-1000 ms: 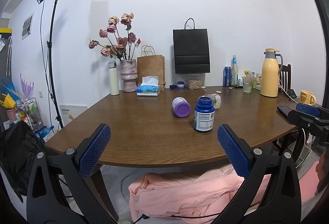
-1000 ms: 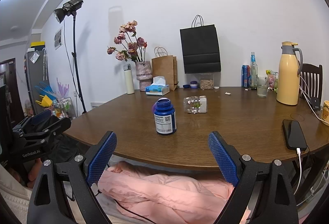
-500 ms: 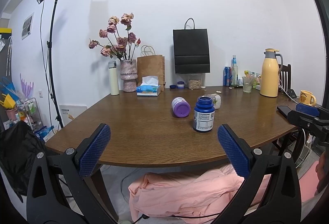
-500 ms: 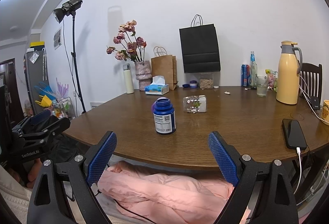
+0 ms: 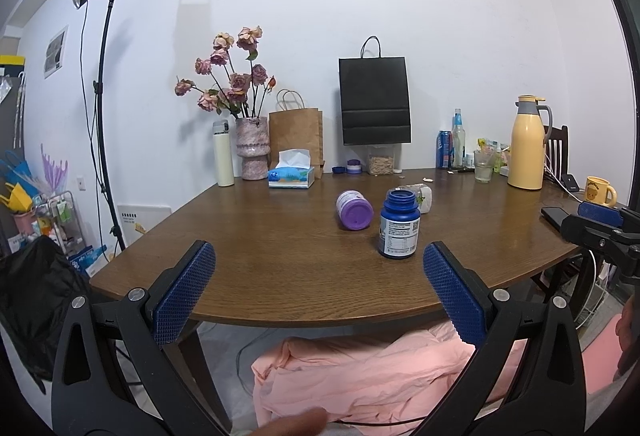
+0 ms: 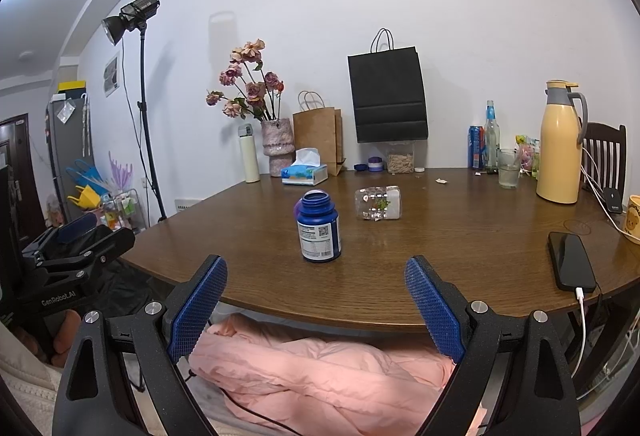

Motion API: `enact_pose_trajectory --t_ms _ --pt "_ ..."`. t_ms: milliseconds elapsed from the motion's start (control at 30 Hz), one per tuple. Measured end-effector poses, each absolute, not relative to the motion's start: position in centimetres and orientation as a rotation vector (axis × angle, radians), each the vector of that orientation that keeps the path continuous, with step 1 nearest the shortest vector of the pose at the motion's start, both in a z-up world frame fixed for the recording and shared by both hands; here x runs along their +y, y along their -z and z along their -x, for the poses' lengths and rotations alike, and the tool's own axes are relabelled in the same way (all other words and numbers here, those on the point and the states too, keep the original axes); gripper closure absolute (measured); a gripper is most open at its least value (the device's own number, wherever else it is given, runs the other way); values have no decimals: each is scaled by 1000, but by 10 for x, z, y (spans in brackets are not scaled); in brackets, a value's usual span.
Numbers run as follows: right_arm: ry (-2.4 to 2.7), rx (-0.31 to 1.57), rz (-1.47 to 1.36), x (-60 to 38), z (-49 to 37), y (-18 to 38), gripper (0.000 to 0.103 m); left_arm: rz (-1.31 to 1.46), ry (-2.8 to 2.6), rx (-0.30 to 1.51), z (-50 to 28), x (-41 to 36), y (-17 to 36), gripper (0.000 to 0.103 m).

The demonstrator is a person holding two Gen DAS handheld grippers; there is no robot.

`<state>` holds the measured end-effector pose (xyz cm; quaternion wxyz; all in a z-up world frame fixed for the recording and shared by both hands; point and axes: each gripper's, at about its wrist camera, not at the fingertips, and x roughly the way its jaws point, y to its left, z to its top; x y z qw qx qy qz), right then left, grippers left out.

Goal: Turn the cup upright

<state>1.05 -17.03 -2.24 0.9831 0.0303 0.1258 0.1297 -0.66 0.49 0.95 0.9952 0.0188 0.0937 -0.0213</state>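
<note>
Wooden table (image 5: 280, 268): both grippers (image 5: 319, 290) (image 6: 316, 296) gape before its near edge, purple cup (image 5: 354, 210) apparently sideways.

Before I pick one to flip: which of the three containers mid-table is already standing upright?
The blue bottle, standing open-mouthed. The purple container and clear jar both lie on their sides.

Purple cup (image 5: 353, 210), blue bottle (image 5: 399, 223), prob. clear jar (image 6: 378, 203)
</note>
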Motion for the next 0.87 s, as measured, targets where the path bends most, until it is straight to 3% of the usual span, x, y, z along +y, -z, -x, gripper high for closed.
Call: enact_pose_trajectory --t_ms 867 --pt "-267 273 -66 -169 -15 23 9 -36 52 192 5 8 -10 0"
